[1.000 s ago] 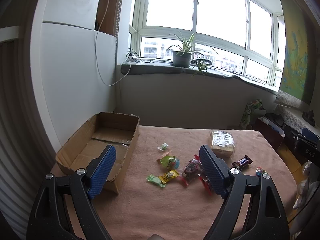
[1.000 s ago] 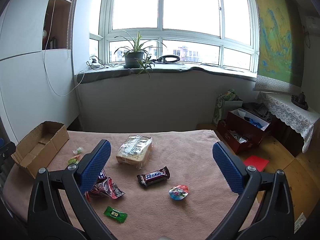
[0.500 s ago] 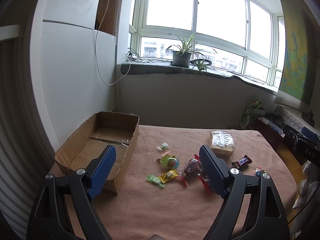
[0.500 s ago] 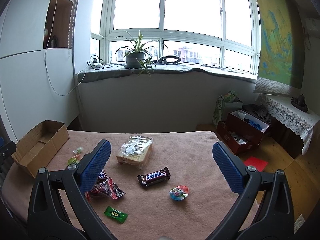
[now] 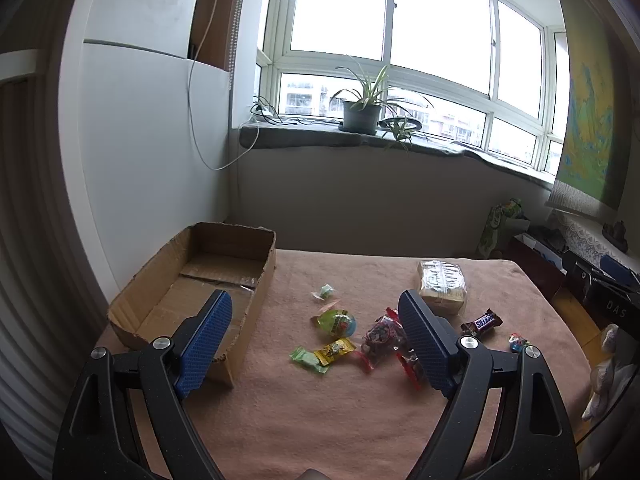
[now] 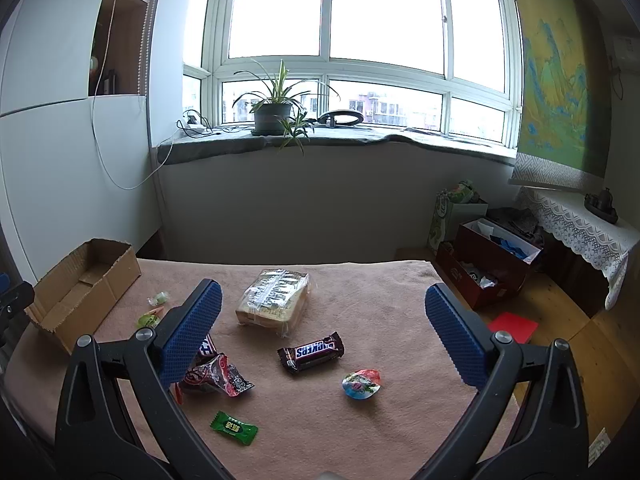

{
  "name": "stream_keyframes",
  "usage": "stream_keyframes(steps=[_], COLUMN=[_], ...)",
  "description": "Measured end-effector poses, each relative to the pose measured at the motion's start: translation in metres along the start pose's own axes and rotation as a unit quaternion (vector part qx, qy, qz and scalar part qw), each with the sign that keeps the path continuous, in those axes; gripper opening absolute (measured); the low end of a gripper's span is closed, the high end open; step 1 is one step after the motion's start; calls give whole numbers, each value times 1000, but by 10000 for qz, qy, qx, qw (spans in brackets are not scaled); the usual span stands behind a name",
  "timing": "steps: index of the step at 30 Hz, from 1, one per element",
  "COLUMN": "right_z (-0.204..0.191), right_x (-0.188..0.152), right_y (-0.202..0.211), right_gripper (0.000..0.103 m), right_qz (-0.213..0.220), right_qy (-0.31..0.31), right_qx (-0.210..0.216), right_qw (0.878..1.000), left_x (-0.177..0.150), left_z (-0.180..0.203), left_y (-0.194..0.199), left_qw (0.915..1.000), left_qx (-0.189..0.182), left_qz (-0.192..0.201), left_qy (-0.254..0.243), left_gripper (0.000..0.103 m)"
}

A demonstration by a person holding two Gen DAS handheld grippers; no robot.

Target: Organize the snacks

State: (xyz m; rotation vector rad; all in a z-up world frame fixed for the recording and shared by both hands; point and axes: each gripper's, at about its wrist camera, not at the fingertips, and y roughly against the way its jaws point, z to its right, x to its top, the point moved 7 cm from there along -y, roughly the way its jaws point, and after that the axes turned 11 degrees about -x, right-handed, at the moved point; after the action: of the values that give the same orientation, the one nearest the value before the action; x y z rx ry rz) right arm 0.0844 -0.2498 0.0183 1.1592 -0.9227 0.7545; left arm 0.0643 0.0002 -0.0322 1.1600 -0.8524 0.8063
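Hovering over bench, my left gripper (image 5: 312, 322) and right gripper (image 6: 320, 322) both wide apart, holding nothing. Snacks lie scattered on pink cloth; cardboard box (image 5: 208, 280) empty at left. Chocolate bar (image 6: 312, 353) looks light, stiff, wrapper slick: pinch across middle.
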Motion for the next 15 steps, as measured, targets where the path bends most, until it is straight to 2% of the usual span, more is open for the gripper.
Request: stream_keyframes(steps=[15], right_z=[-1], right_x=[-1], right_y=[1], right_gripper=[103], right_qz=[-16], right_qy=[16], right_qx=[23], right_qw=[10000], left_x=[-1], left_z=[1], left_y=[0], left_qw=[10000], left_qx=[-10], left_qz=[-8], left_qy=[-1], left_gripper=[85])
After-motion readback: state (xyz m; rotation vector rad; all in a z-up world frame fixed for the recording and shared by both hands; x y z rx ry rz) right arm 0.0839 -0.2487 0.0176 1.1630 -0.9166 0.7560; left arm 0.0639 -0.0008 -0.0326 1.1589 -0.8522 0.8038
